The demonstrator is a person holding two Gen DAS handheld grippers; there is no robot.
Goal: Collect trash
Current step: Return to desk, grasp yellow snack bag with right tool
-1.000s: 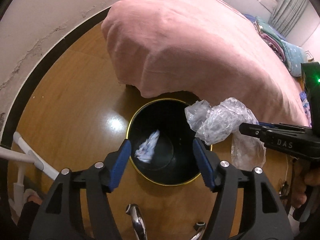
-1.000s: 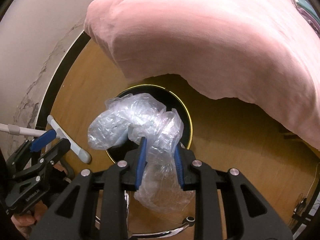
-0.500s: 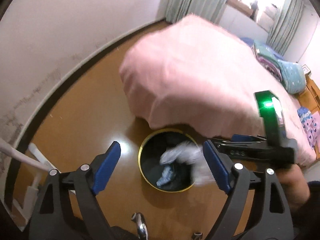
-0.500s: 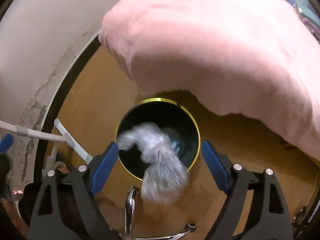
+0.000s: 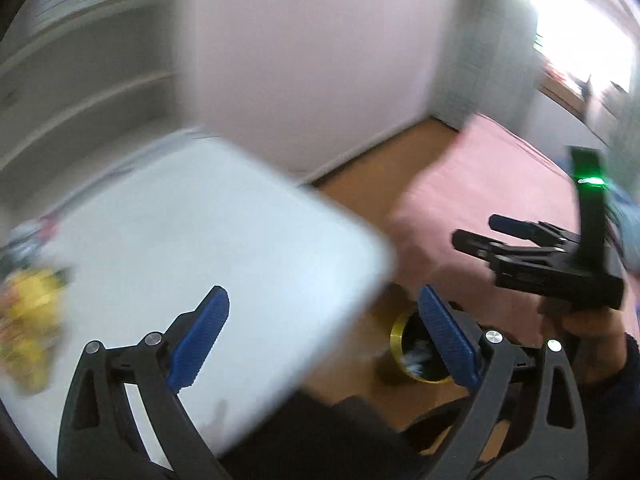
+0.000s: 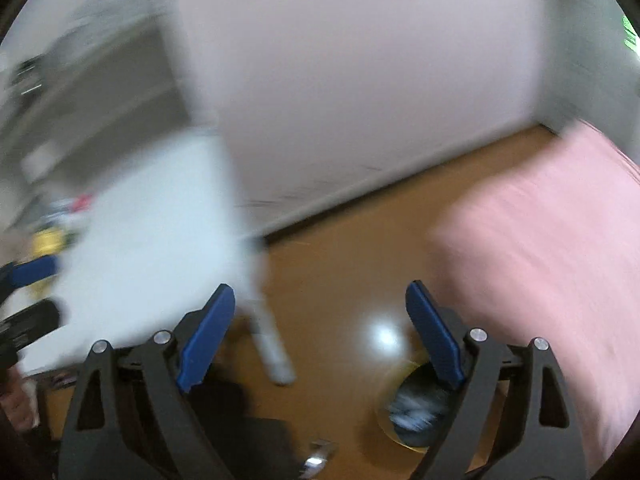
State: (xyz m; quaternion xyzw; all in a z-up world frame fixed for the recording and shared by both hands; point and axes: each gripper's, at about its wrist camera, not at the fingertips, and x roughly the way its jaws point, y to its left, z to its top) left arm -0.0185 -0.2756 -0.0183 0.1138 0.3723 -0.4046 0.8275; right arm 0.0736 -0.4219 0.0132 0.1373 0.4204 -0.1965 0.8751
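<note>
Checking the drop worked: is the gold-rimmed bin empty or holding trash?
Holding trash: pale crumpled material shows inside the bin, blurred. Both grippers' jaws stand wide with nothing between.

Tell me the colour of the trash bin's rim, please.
Gold, around the black trash bin; clearest in the left wrist view.

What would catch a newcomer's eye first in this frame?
The big white table fills the left, with blurred yellow clutter at its edge. Right lies a pink bed. Low on the floor, the gold-rimmed bin holds pale trash beneath both empty, open grippers.
</note>
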